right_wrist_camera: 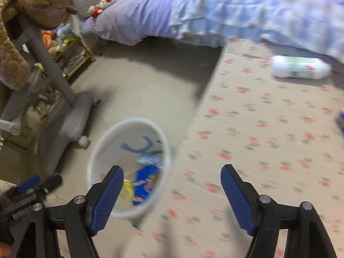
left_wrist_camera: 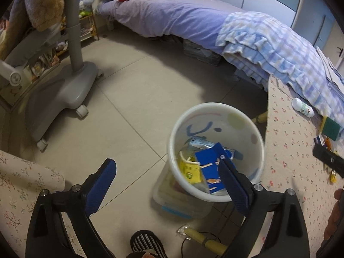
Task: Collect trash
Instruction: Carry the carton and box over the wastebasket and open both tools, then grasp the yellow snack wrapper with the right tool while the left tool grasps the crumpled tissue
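Note:
A white bin (left_wrist_camera: 215, 119) stands on the floor beside the floral-cloth table (left_wrist_camera: 288, 150). Inside it lie a blue carton (left_wrist_camera: 209, 163), a yellow pack (left_wrist_camera: 190, 172) and a light blue packet (left_wrist_camera: 202, 144). My left gripper (left_wrist_camera: 166, 162) hangs open above the bin's near side, its right finger over the rim, holding nothing. In the blurred right wrist view my right gripper (right_wrist_camera: 172, 169) is open and empty over the table (right_wrist_camera: 258, 129) edge, with the bin (right_wrist_camera: 120, 137) below its left finger. A white bottle (right_wrist_camera: 300, 67) lies on its side on the table near the bed, and shows too in the left view as a small bottle (left_wrist_camera: 302, 107).
A green and yellow sponge (left_wrist_camera: 331, 126) and small items lie at the table's right. A grey chair base (left_wrist_camera: 64, 90) on castors stands left. The bin rests on a clear plastic box (left_wrist_camera: 178, 202). A striped slipper (left_wrist_camera: 148, 245) and a yellow roll (left_wrist_camera: 200, 236) are on the floor. The bed (left_wrist_camera: 172, 15) is behind.

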Motion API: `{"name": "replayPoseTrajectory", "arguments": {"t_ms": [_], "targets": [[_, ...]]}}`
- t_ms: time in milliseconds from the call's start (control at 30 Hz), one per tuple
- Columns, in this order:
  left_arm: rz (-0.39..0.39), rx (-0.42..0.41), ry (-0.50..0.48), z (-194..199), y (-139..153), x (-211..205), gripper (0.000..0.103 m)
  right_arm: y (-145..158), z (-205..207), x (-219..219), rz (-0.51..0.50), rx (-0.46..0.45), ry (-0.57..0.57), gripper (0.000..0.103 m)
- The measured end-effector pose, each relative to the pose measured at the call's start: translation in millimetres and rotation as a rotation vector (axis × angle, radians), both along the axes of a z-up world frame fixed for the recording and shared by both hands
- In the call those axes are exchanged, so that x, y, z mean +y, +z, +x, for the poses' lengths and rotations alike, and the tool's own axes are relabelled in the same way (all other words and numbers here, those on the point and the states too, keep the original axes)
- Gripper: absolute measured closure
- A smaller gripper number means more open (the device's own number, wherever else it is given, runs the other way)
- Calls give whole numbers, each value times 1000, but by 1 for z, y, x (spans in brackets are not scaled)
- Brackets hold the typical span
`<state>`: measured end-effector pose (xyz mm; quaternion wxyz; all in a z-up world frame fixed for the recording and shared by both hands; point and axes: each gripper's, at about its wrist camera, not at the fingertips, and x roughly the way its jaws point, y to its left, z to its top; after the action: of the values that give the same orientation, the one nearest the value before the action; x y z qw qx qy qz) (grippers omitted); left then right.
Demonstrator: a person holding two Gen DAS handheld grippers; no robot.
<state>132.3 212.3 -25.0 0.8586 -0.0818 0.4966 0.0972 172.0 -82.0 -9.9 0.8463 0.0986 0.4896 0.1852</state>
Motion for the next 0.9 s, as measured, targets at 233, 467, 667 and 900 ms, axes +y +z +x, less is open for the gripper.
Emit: {"name": "replayPoseTrajectory", "arguments": {"t_ms": [233,467,667,900], "targets": [[-15,-14,-60,3,10,-39,6,9,-31,-69,-116,-24,-78,19],[-21,-6,-128,9,13,-89,6,11,-49,-154,-175,-39,-229,17],[-44,5,-172,15,10,-130,6,12,-57,-231,-191,-62,-363,17],[-27,12,-260,21,4,-186,6,-1,-56,-321,-182,-35,-548,16]]}}
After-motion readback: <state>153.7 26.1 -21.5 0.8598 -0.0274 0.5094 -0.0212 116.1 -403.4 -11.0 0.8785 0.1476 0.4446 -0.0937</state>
